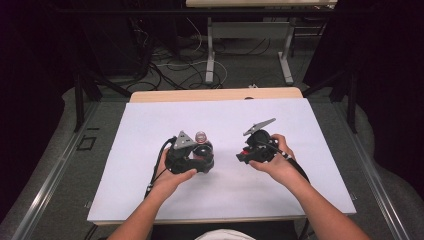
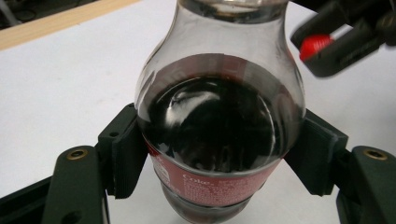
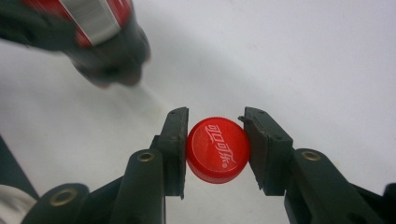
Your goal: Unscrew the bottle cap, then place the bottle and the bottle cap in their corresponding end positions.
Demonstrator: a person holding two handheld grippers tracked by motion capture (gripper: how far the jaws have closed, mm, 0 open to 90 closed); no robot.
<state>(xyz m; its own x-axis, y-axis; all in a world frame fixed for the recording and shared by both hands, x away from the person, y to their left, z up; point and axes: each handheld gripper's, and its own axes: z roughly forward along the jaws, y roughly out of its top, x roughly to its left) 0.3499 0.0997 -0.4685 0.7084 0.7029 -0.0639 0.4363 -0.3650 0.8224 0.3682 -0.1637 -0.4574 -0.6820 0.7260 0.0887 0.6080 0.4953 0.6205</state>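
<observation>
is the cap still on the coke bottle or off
Off. The red cap is clamped between the right gripper jaws, apart from the bottle, which the left gripper holds.

floor (image 1: 60, 165): grey carpet | cables (image 1: 175, 70) | second table (image 1: 250, 30) behind

bottle (image 1: 201, 141) in left tool (image 1: 196, 152) | cap (image 3: 218, 149) in right tool (image 1: 246, 154), right of bottle

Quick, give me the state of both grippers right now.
Left gripper: shut on the clear plastic cola bottle with red label.
Right gripper: shut on the round red plastic bottle cap.
</observation>
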